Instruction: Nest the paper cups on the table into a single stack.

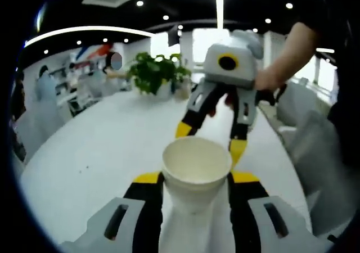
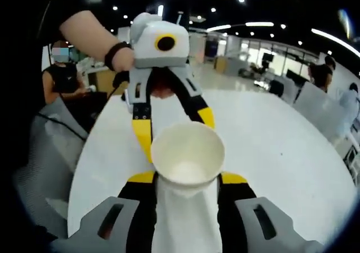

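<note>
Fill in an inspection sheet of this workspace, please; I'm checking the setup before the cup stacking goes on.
Surface: white table, long with rounded edges, bare where visible.
Job's things: one white paper cup, mouth up and empty inside.
Clutter: nothing seen.
Grippers: left gripper has its jaws on either side of the cup. The right gripper flanks it from the opposite side. Contact cannot be told for either.
Cables: nothing seen.
Surroundings: potted plant at the table's far end, grey chair beside the table, seated person in the background, and ceiling lights on in an open office.
</note>
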Action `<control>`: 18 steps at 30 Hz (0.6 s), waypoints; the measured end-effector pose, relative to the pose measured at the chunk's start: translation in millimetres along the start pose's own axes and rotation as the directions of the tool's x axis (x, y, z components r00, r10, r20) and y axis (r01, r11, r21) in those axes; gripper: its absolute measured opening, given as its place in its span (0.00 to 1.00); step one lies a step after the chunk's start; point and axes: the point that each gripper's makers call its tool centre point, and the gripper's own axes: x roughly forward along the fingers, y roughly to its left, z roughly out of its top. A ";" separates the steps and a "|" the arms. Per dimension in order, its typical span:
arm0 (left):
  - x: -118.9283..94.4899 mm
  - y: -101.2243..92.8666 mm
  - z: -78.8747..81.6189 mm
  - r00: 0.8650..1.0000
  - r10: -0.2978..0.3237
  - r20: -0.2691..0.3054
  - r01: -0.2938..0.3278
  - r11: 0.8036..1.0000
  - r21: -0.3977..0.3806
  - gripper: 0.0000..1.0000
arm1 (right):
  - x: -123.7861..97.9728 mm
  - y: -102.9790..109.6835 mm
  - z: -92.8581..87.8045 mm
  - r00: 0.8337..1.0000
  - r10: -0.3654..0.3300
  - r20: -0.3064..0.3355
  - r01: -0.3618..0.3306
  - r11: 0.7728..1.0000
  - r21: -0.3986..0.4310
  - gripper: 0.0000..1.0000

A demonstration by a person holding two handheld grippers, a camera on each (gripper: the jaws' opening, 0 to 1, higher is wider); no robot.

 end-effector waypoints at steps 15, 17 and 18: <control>10.1 12.5 -17.6 1.000 -0.007 -0.024 0.007 0.999 -0.031 0.45 | 13.0 -9.6 -13.7 0.999 0.002 -0.039 -0.002 1.000 -0.003 0.38; 12.0 13.5 -20.0 1.000 -0.006 -0.028 0.005 0.999 -0.032 0.45 | 13.9 -10.8 -16.5 0.999 0.002 -0.041 -0.002 1.000 -0.005 0.38; 11.8 14.5 -19.4 1.000 -0.002 -0.023 0.001 1.000 -0.029 0.45 | 14.6 -13.0 -16.3 1.000 -0.003 -0.030 0.003 1.000 0.009 0.38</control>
